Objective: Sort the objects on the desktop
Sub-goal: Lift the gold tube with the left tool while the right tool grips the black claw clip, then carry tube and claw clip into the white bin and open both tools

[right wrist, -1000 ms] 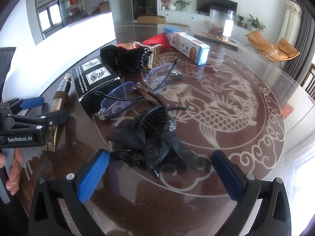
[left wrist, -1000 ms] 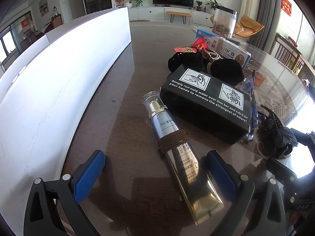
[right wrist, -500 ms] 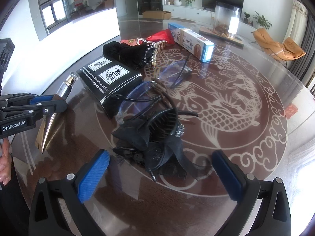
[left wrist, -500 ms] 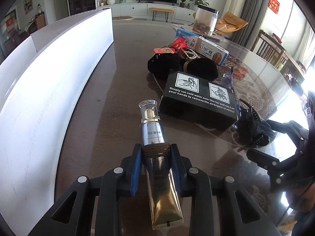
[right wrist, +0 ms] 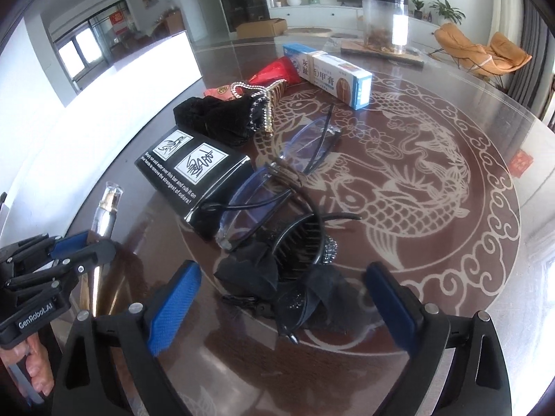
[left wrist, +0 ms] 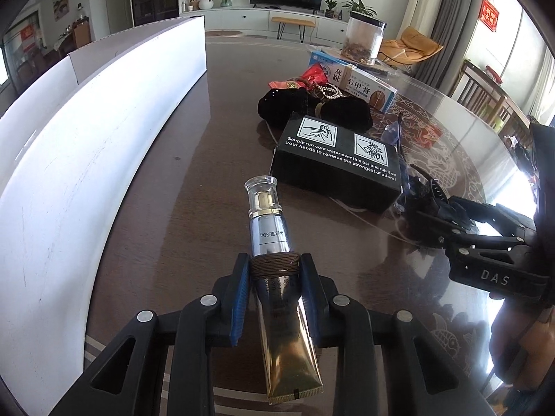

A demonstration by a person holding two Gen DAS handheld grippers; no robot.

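In the lower middle of the left wrist view, the left gripper (left wrist: 274, 294) is clamped on a gold and silver cosmetic tube with a clear cap (left wrist: 274, 260), its blue pads pressing the tube at a band of brown cord wound around it. The cap end points up the frame toward a black rectangular box with white printed pictures and text (left wrist: 338, 164), which lies on the dark glossy counter with a pale fish pattern (left wrist: 173, 180). Beyond the box lie a black velvet pouch (left wrist: 298, 104) and a blue and white carton (left wrist: 364, 85).

In the right wrist view, the right gripper (right wrist: 281, 306) has just been closing; its jaws stand apart, either side of a black hair clip with dark fabric bows (right wrist: 295, 270) in the lower middle, and the pads are not pressing on it. Just above the clip lie rimless blue-tinted glasses (right wrist: 256, 197), touching the box. A white panel (left wrist: 86, 145) fills the left of the left wrist view.
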